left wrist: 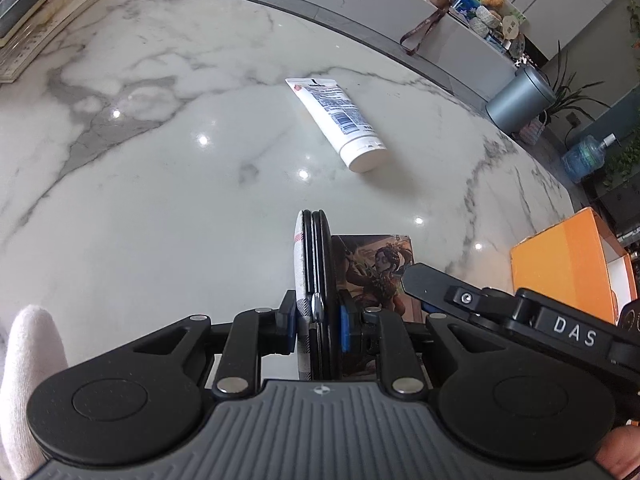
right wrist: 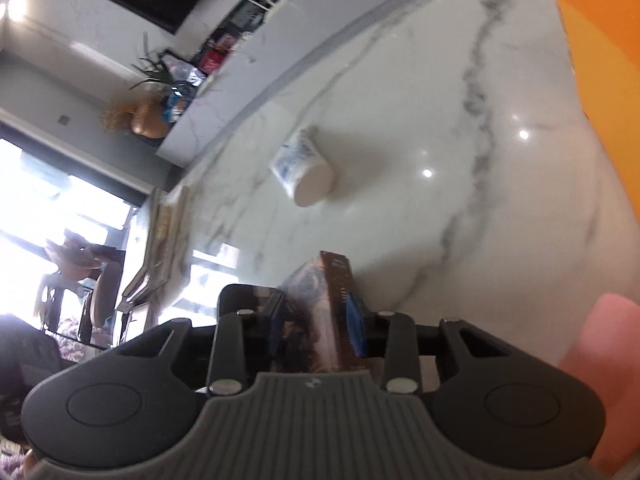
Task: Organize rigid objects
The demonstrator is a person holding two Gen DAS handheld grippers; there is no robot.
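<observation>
My left gripper [left wrist: 318, 320] is shut on a round zippered case [left wrist: 314, 272] with a plaid side, held on edge above the marble table [left wrist: 160, 160]. My right gripper [right wrist: 316, 320] is shut on a small illustrated card box [right wrist: 320, 300]; the same box [left wrist: 376, 272] shows just right of the case in the left wrist view, with the right gripper's body [left wrist: 520, 312] beside it. A white tube [left wrist: 340, 122] lies on the table ahead, cap toward me; it also shows in the right wrist view [right wrist: 304, 170].
An orange box [left wrist: 568, 272] stands at the right table edge and fills the right wrist view's upper right [right wrist: 600, 60]. Stacked books [left wrist: 36, 20] lie at the far left. A grey canister [left wrist: 520, 100] and a counter with small items stand beyond the table.
</observation>
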